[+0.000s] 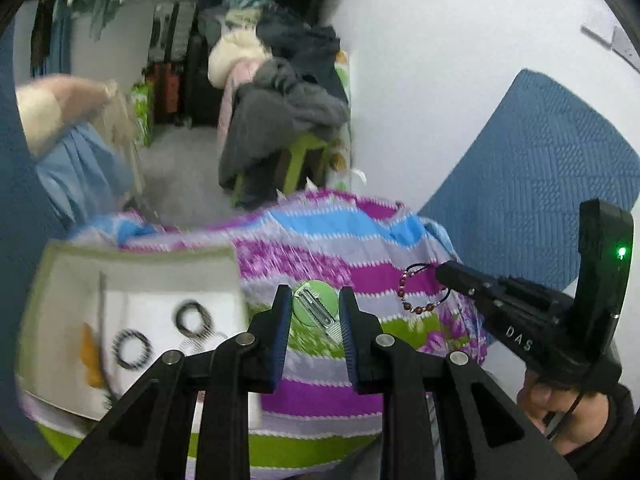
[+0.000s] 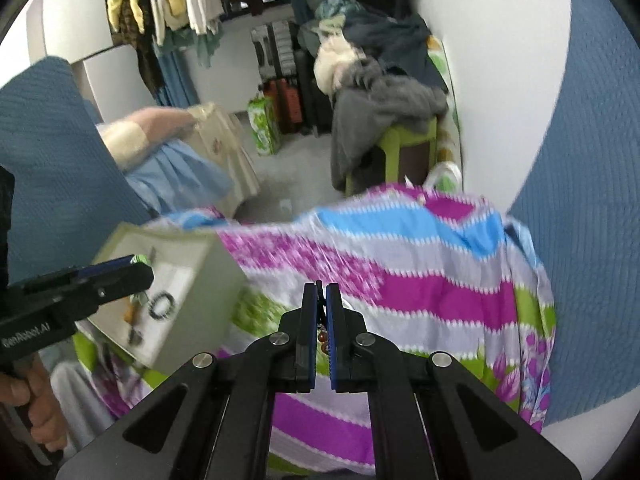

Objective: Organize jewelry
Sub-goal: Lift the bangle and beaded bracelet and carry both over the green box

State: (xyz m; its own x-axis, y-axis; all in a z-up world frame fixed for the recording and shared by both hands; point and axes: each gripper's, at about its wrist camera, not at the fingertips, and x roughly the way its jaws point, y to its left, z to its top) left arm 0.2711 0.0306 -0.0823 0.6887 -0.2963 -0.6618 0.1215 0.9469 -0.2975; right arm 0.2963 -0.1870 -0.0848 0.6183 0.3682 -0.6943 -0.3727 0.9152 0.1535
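**Two light grips, both easy to lose**

The left gripper (image 1: 315, 312) pinches a green clip (image 1: 314, 307) between its pads, low centre of the left view. The right gripper (image 2: 321, 304) is pressed together on a thin cord; in the left view a bracelet (image 1: 420, 292) of red beads hangs from its tip at right of centre.

Risks, as I judge them:
- The bracelet dangles by the cord alone, so a jerk could swing it free, or the cord could slide out of the pads
- The clip is gripped only at its edges and may twist or pop out
- The loop could snag on the other tool if the two come close

The box (image 1: 64, 280) at lower left already holds dark rings (image 1: 134, 349) on its white lining; a careless drop could tangle pieces there.

The surface is a striped cloth (image 2: 420, 280) in magenta, blue, grey and green, soft and wrinkled, so small pieces could hide in its folds. Beyond it lie a grey floor, a green stool (image 2: 404, 148) heaped with clothes, and hanging garments at upper left of the right view
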